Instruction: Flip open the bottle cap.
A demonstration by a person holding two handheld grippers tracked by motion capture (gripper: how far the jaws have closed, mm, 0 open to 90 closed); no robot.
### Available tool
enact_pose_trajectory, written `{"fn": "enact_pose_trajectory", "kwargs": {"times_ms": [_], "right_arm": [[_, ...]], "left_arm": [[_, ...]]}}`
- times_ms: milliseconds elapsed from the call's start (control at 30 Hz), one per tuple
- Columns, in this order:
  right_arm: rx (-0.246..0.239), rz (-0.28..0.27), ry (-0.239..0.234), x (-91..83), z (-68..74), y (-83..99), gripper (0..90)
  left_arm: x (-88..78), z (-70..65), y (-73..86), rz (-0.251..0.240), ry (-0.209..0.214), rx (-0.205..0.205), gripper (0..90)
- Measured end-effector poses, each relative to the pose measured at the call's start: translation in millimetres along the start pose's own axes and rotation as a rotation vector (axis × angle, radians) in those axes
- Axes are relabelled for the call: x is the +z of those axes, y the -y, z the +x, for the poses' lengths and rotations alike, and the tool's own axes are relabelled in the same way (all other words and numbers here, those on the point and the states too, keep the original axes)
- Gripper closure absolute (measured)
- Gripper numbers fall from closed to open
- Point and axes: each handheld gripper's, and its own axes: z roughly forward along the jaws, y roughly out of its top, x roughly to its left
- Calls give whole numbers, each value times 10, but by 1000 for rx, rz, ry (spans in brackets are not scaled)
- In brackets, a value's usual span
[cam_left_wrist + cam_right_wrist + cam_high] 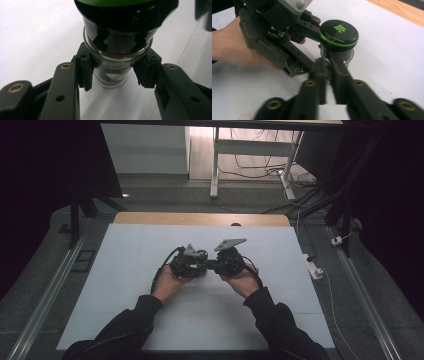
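Right gripper view, near to far: right gripper (327,82) low in frame, jaws nearly together with nothing between them, tips just short of glass jar (337,53). Just beyond, jar standing on white table (387,55), black lid (339,32) ringed green and marked with green "m" logo. Left gripper (318,56) clamped on jar below lid. Inside glass, brown contents (113,53), reaching up to the neck. Farthest off, bare wooden edge (402,10).

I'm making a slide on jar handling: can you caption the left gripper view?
Left gripper fingers clamp a glass jar below its black, green-banded lid, above a white table.
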Motion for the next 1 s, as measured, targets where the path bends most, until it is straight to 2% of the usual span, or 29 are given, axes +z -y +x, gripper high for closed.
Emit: {"fn": "enact_pose_trajectory", "kwargs": {"times_ms": [267, 433, 800, 1000], "right_arm": [[14, 10, -25, 107, 6, -30, 893], [3, 10, -30, 140, 34, -50, 894], [19, -21, -23, 90, 9, -82, 894], [45, -35, -34, 78, -19, -102, 894]], "left_arm": [[-1, -1, 0, 1, 0, 0, 538], [-3, 1, 1, 4, 0, 1, 538], [0, -4, 1, 2, -3, -1, 538], [-1, -8, 0, 6, -5, 0, 539]]}}
